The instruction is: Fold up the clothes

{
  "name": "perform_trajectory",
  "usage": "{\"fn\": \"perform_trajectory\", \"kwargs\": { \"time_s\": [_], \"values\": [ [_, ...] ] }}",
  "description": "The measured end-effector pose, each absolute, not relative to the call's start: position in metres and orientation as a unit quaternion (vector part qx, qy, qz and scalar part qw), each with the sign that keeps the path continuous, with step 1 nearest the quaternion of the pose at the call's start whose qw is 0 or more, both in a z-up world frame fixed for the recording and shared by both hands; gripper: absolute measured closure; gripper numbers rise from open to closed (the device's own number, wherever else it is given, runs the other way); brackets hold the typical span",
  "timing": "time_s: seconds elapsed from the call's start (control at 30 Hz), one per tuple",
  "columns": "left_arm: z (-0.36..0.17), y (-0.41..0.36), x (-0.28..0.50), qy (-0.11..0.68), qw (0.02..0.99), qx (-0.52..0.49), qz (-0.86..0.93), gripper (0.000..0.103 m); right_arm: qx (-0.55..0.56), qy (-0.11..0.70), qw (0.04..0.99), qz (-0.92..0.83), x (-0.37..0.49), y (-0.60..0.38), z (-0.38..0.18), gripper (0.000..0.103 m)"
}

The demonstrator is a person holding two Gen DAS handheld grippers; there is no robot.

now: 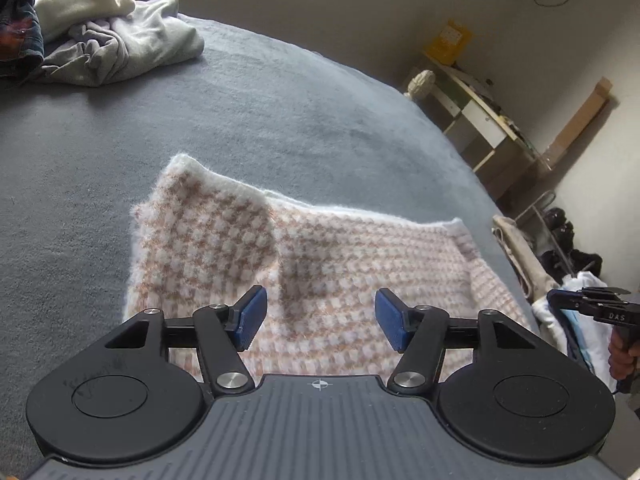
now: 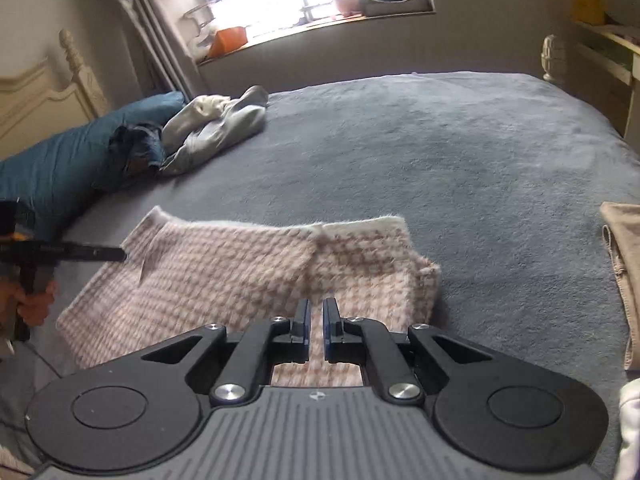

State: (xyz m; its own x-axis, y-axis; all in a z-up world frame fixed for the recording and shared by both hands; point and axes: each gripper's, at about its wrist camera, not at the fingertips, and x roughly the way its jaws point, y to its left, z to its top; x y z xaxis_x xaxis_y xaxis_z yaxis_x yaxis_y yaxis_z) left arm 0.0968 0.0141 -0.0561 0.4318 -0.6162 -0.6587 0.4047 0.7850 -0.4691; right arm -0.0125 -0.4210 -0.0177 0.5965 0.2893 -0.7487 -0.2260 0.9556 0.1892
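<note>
Directly under the left gripper [image 1: 320,318], whose jaws are spread wide and hold nothing, a pink-and-white checked sweater [image 1: 320,264] is laid flat and partly folded on the grey bed [image 1: 280,112]. Above the sweater the right gripper [image 2: 316,326] is seen with its jaws almost closed and nothing visibly pinched between them. Unfolded clothes [image 2: 216,128] are piled beside a blue pillow [image 2: 60,160].

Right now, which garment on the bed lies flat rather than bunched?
The pink-and-white houndstooth knit, spread flat beneath both grippers. The grey sweatshirt, cream garment and jeans sit crumpled together by the blue pillow.
</note>
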Motion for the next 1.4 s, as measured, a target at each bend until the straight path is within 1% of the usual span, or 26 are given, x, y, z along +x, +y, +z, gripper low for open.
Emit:
{"fn": "perform_trajectory", "kwargs": {
  "time_s": [0.1,0.13,0.2,0.27,0.33,0.4,0.5,0.57,0.67,0.73,0.8,0.87,0.9,0.97,1.0,1.1,1.17,1.2,1.3,1.33,1.4],
  "values": [
    [-0.064,0.01,0.086,0.448,0.838,-0.085,-0.3,0.042,0.039,0.431,0.88,0.194,-0.04,-0.414,-0.007,0.097],
    [-0.07,0.009,0.085,0.452,0.839,-0.073,-0.294,0.042,0.021,0.442,0.874,0.203,-0.047,-0.41,-0.014,0.097],
    [-0.082,0.008,0.087,0.459,0.841,-0.056,-0.281,0.042,-0.044,0.475,0.856,0.2,-0.058,-0.399,-0.038,0.097],
    [-0.086,0.01,0.088,0.456,0.842,-0.059,-0.282,0.042,-0.156,0.505,0.834,0.156,-0.063,-0.387,-0.077,0.098],
    [-0.087,0.011,0.089,0.455,0.842,-0.058,-0.283,0.042,-0.256,0.515,0.809,0.119,-0.067,-0.376,-0.111,0.098],
    [-0.086,0.009,0.089,0.455,0.843,-0.054,-0.283,0.042,-0.284,0.503,0.807,0.121,-0.069,-0.369,-0.106,0.098],
    [-0.086,0.009,0.088,0.455,0.843,-0.052,-0.283,0.042,-0.276,0.485,0.823,0.108,-0.066,-0.374,-0.077,0.097],
    [-0.087,0.01,0.085,0.453,0.844,-0.054,-0.283,0.042,-0.251,0.461,0.843,0.117,-0.066,-0.377,-0.049,0.097],
    [-0.086,0.013,0.085,0.452,0.844,-0.062,-0.282,0.042,-0.168,0.406,0.881,0.175,-0.065,-0.374,-0.01,0.097],
    [-0.076,0.02,0.077,0.445,0.848,-0.075,-0.279,0.042,-0.116,0.375,0.894,0.217,-0.062,-0.363,0.0,0.096],
    [-0.065,0.026,0.07,0.438,0.851,-0.087,-0.276,0.042,-0.095,0.365,0.896,0.234,-0.056,-0.347,-0.006,0.096],
    [-0.049,0.034,0.052,0.423,0.854,-0.079,-0.292,0.04,-0.105,0.37,0.891,0.241,-0.052,-0.329,-0.019,0.095],
    [-0.043,0.038,0.039,0.416,0.853,-0.076,-0.306,0.037,-0.115,0.375,0.887,0.245,-0.051,-0.319,-0.029,0.095],
    [-0.037,0.042,0.016,0.41,0.846,-0.078,-0.331,0.036,-0.136,0.389,0.878,0.245,-0.052,-0.307,-0.047,0.095],
    [-0.039,0.043,0.006,0.411,0.846,-0.077,-0.331,0.036,-0.143,0.399,0.872,0.245,-0.054,-0.303,-0.056,0.095],
    [-0.068,0.042,-0.007,0.455,0.838,-0.072,-0.292,0.036,-0.137,0.418,0.865,0.241,-0.052,-0.3,-0.077,0.095],
    [-0.098,0.042,-0.004,0.493,0.831,-0.054,-0.251,0.043,-0.115,0.426,0.865,0.239,-0.048,-0.303,-0.083,0.095],
    [-0.099,0.045,-0.004,0.492,0.832,-0.065,-0.247,0.046,-0.099,0.43,0.865,0.239,-0.046,-0.306,-0.084,0.095],
    [-0.092,0.055,-0.006,0.482,0.837,-0.1,-0.24,0.043,-0.066,0.437,0.865,0.238,-0.043,-0.313,-0.087,0.095],
    [-0.085,0.061,-0.009,0.471,0.844,-0.104,-0.234,0.039,-0.061,0.437,0.866,0.237,-0.044,-0.315,-0.087,0.095],
    [-0.071,0.073,-0.017,0.449,0.858,-0.111,-0.222,0.036,-0.048,0.437,0.867,0.234,-0.044,-0.318,-0.09,0.095]
  ]
}}
